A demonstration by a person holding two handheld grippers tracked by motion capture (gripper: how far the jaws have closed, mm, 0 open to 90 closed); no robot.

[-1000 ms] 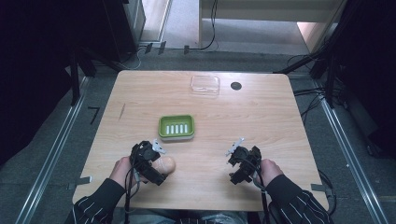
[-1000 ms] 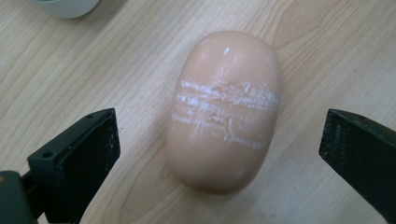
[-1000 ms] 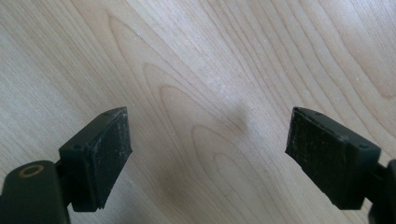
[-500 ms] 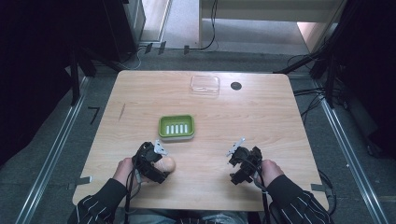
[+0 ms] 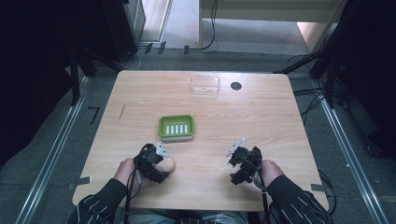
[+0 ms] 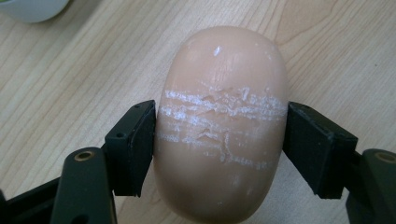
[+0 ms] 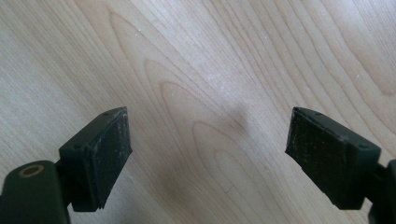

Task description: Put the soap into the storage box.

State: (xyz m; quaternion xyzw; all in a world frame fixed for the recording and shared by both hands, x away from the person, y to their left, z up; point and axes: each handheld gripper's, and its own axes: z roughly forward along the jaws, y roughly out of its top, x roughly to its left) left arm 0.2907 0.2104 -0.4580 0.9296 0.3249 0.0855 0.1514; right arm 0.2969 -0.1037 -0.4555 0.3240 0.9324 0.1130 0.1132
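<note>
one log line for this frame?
left gripper: just closed on soap bar | right gripper: open, idle above table | green soap dish: empty

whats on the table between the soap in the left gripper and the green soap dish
Nothing: in the high view the stretch of table from the soap, clamped in the left gripper, up to the green soap dish is bare wood.

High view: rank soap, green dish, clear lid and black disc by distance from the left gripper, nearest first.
1. Soap: between the left gripper's fingers, near edge.
2. Green dish: just beyond, mid-table.
3. Clear lid: far edge, near the centre.
4. Black disc: far edge, right of the lid.
</note>
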